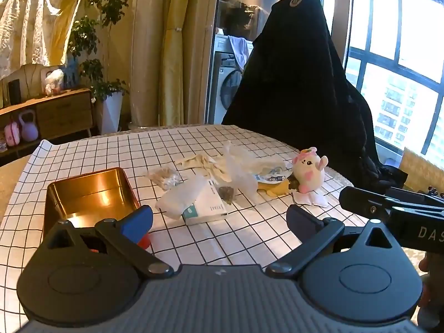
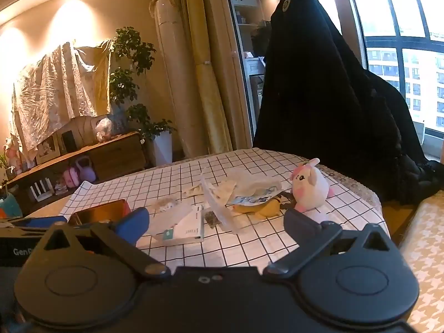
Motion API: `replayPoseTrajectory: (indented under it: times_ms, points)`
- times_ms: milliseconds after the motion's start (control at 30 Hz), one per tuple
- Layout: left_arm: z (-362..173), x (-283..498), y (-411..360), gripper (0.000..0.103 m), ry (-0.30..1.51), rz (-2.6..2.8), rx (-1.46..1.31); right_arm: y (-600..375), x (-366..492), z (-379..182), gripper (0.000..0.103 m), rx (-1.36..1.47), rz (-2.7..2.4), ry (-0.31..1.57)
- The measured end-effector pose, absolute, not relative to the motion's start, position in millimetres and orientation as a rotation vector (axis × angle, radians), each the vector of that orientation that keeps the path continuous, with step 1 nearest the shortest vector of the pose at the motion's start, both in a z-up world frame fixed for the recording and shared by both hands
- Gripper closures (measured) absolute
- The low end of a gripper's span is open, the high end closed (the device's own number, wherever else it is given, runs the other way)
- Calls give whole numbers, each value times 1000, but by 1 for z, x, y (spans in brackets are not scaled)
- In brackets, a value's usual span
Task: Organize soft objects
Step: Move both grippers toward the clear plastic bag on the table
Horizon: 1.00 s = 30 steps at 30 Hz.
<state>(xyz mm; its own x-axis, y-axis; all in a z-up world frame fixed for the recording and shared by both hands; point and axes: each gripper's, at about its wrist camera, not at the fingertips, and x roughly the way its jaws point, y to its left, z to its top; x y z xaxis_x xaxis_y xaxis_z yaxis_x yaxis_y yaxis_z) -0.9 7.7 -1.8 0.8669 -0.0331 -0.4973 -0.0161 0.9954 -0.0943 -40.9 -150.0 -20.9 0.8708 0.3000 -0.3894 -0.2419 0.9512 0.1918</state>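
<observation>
A white and pink plush toy [image 1: 308,172] [image 2: 310,187] stands at the right of the checked tablecloth [image 1: 116,149] [image 2: 249,238]. Left of it lie a crumpled clear plastic bag [image 1: 238,166] [image 2: 222,211], a cream cloth [image 1: 205,163], a yellow soft item [image 1: 274,187] [image 2: 263,208] and a white tissue pack [image 1: 180,197]. A gold tin [image 1: 88,197] [image 2: 100,212] sits open at the left. My left gripper [image 1: 219,219] hovers open over the near table, nothing between its fingers. My right gripper [image 2: 216,224] is open too, short of the pile.
A small white box [image 1: 211,205] [image 2: 188,229] lies by the tissue pack. A black cloth covers a tall shape [image 1: 299,83] [image 2: 327,97] behind the table. A sideboard [image 1: 55,111], plant [image 1: 102,41] and windows [image 1: 396,55] ring the room. The right gripper's body [image 1: 394,208] shows at right.
</observation>
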Motion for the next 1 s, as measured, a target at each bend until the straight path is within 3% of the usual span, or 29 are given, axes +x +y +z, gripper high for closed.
replayPoseTrajectory:
  times_ms: [1000]
  points:
    - [3, -7, 8, 0, 499, 13, -96, -144, -51, -8, 0, 82, 274, 391]
